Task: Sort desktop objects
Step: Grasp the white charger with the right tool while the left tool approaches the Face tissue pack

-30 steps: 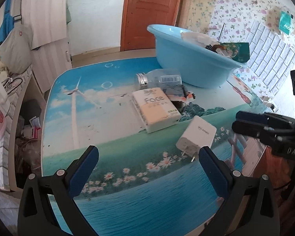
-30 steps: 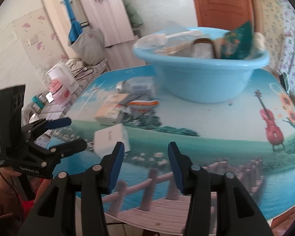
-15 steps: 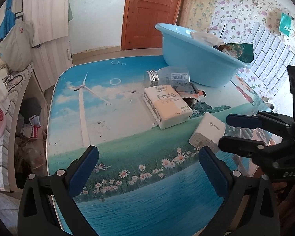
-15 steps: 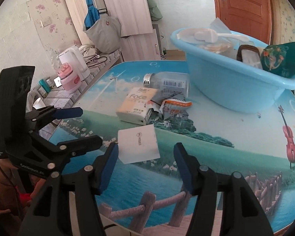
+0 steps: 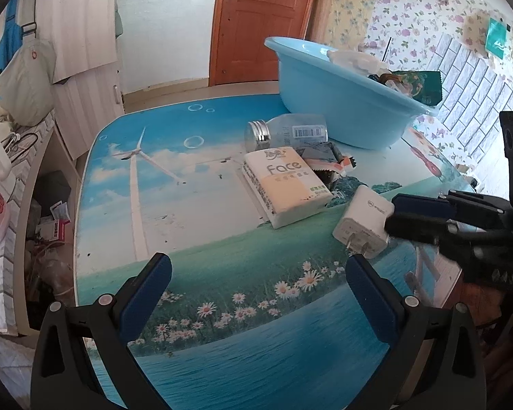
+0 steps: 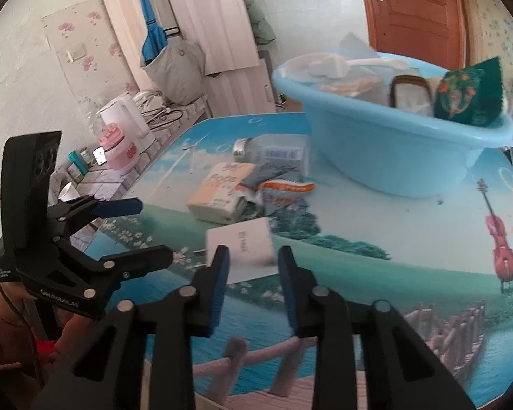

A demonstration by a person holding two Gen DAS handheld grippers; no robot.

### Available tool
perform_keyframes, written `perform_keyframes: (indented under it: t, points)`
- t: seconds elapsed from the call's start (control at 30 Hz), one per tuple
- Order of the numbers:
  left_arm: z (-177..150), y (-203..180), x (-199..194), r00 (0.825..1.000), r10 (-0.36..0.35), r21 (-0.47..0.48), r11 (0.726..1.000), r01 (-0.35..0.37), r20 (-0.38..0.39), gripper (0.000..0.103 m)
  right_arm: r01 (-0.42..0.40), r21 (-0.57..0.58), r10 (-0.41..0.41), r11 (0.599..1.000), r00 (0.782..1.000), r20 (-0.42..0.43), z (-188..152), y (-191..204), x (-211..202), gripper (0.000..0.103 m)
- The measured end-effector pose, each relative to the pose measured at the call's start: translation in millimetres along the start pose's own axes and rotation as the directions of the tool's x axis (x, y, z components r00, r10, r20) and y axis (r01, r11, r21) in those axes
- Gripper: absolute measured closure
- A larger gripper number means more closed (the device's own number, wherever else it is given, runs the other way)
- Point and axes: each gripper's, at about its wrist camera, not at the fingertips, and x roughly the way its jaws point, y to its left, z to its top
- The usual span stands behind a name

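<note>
A white plug-in charger (image 5: 362, 222) lies on the printed table (image 5: 195, 198) near its front right. My right gripper (image 6: 253, 263) has its blue pads against both sides of the charger (image 6: 246, 239), shut on its rear end; it shows from the side (image 5: 391, 215) in the left wrist view. Just behind the charger are a "Face" tissue pack (image 5: 287, 184), a clear bottle with a silver cap (image 5: 287, 133) on its side, and crumpled snack wrappers (image 5: 328, 162). My left gripper (image 5: 258, 266) hangs open and empty over the near table edge.
A light blue basin (image 5: 338, 102) at the back right of the table holds several items, among them a green packet (image 6: 468, 95). A low counter with a kettle (image 6: 126, 116) and a pink pot runs along the left. A hand and sleeve (image 6: 3, 321) hold the left gripper.
My right gripper came forward over the charger and its fingers narrowed onto it. The left gripper drifted slightly and stayed open.
</note>
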Motion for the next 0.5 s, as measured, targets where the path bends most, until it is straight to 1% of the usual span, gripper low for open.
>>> perform_keyframes:
  t: [0.07, 0.17, 0.23, 0.27, 0.3, 0.37, 0.5]
  points:
    - [0, -2, 1, 1.000, -0.001, 0.003, 1.000, 0.001, -0.002, 0.001, 0.010, 0.023, -0.010, 1.000, 1.000, 0.002, -1, -7, -2, 0.075]
    - [1, -5, 1, 1.000, -0.001, 0.012, 1.000, 0.001, -0.003, 0.001, -0.012, 0.052, 0.011, 0.999, 1.000, 0.008, -1, -13, -5, 0.073]
    - [2, -6, 2, 1.000, 0.000, 0.015, 1.000, 0.000, -0.005, 0.001, 0.007, 0.035, -0.008, 0.999, 1.000, 0.027, 1, -9, -8, 0.059]
    - [2, -6, 2, 1.000, 0.000, 0.015, 1.000, 0.000, -0.007, 0.001, 0.010, 0.027, -0.011, 1.000, 0.999, 0.032, 1, -7, -9, 0.046]
    - [2, -6, 3, 1.000, 0.002, 0.015, 1.000, -0.002, -0.009, 0.001, 0.006, 0.016, -0.007, 1.000, 0.999, 0.041, 2, -4, -10, 0.043]
    - [2, -6, 4, 1.000, 0.004, 0.014, 1.000, -0.003, -0.012, 0.001, -0.021, -0.010, 0.021, 1.000, 0.999, 0.035, 2, 3, -8, 0.043]
    - [2, -3, 4, 1.000, 0.000, 0.013, 1.000, 0.001, -0.013, 0.001, -0.021, -0.044, 0.021, 0.999, 1.000, -0.002, 3, 13, 6, 0.043]
